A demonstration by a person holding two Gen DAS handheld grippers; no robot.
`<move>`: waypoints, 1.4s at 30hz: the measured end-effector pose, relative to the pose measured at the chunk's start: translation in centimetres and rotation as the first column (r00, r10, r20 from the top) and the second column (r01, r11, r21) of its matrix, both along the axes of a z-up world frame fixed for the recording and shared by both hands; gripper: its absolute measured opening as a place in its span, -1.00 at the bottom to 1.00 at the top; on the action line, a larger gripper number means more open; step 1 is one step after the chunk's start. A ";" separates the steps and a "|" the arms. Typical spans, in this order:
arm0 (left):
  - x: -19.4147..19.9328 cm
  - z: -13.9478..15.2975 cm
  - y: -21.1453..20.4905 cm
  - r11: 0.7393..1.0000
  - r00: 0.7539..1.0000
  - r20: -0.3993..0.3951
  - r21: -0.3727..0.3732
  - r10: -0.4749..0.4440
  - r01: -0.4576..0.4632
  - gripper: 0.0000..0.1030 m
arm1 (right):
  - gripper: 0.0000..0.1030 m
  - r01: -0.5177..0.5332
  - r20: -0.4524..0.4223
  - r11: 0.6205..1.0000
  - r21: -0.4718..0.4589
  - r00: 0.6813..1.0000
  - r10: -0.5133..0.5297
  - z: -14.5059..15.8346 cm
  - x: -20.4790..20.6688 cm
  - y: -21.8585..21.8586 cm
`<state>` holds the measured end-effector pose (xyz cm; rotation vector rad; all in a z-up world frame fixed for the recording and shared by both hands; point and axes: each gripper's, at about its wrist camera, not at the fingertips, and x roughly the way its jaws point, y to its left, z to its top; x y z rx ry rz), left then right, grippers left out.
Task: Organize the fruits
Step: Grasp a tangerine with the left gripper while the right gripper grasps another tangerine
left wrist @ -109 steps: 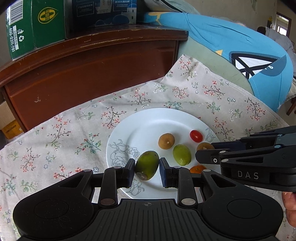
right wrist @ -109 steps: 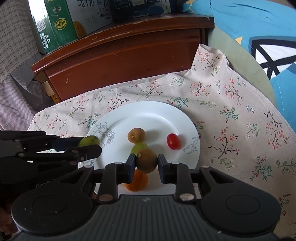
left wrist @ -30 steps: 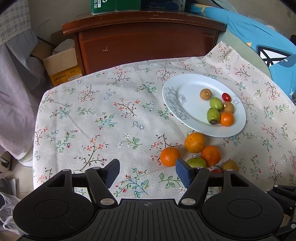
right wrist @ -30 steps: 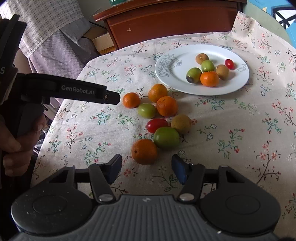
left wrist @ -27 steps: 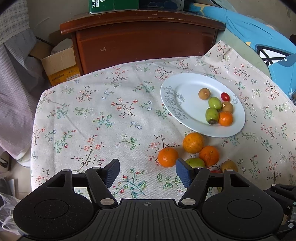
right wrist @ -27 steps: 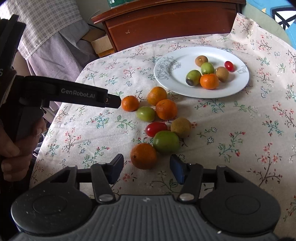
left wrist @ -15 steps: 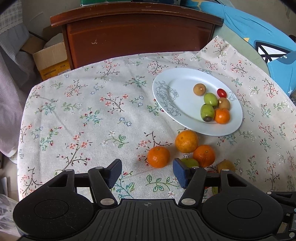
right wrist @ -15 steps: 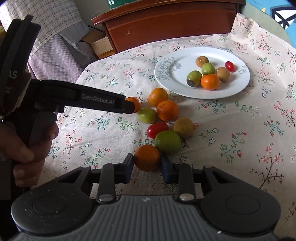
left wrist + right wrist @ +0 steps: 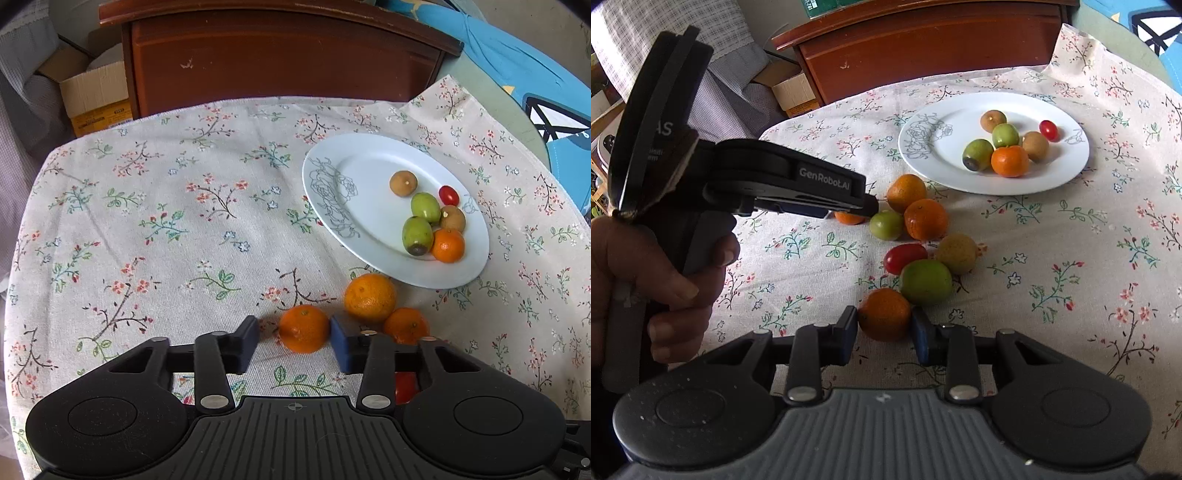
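Near the front edge of the surface (image 9: 1071, 240), an orange (image 9: 884, 314) is bracketed by the right gripper (image 9: 884, 332); fingers look closed onto it, pads touching both sides, fruit apparently resting on the cloth. The left gripper (image 9: 291, 341) is spread wide around a mandarin (image 9: 303, 328): right pad touching or nearly so, left pad clearly apart, nothing gripped.

The white plate (image 9: 1067, 173) toward the far right corner holds six small fruits; loose ones are clustered between plate and grippers.

Risks, as judged:
- The green fruit (image 9: 925, 281) is touching the right-hand orange, so it could be rolled off when that one is lifted.
- The mandarin is off-centre in the left fingers; on closing it may be shoved sideways or squirted out.
- The big orange (image 9: 370, 297) and another behind the right pad could be knocked.
- Round skins are gripped near the fingertips only, so slip is likely.
- The plate pile may be scattered by a hard drop.
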<state>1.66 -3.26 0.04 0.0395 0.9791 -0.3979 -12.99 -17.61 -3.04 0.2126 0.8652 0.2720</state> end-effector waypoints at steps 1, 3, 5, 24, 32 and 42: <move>-0.1 0.0 -0.2 1.000 1.000 0.004 0.005 -0.012 0.012 -0.42 | -0.39 -0.001 0.001 1.000 -0.001 1.000 0.001 0.0 0.0 0.0; -0.3 0.0 -0.3 1.000 1.000 0.003 0.000 -0.022 0.022 -0.45 | -0.39 -0.002 0.001 1.000 -0.002 1.000 0.002 0.0 0.0 0.0; -0.4 0.0 -0.4 1.000 1.000 0.005 0.002 -0.029 0.029 -0.48 | -0.39 -0.001 0.000 1.000 -0.002 1.000 0.001 0.0 0.1 0.0; -1.8 1.8 -0.6 0.997 0.994 0.097 0.061 -0.047 0.042 -0.48 | -0.40 0.003 0.023 1.000 0.030 1.000 -0.004 1.3 -0.4 -0.9; -2.1 2.7 -0.4 0.998 0.991 0.124 0.054 -0.044 0.038 -0.48 | -0.40 0.032 0.059 0.999 0.026 0.998 -0.034 2.9 0.0 -2.1; -2.3 5.4 -0.4 0.998 0.977 0.207 -0.001 -0.058 0.059 -0.48 | -0.40 0.080 0.135 0.997 0.014 0.988 -0.081 5.3 2.3 -4.9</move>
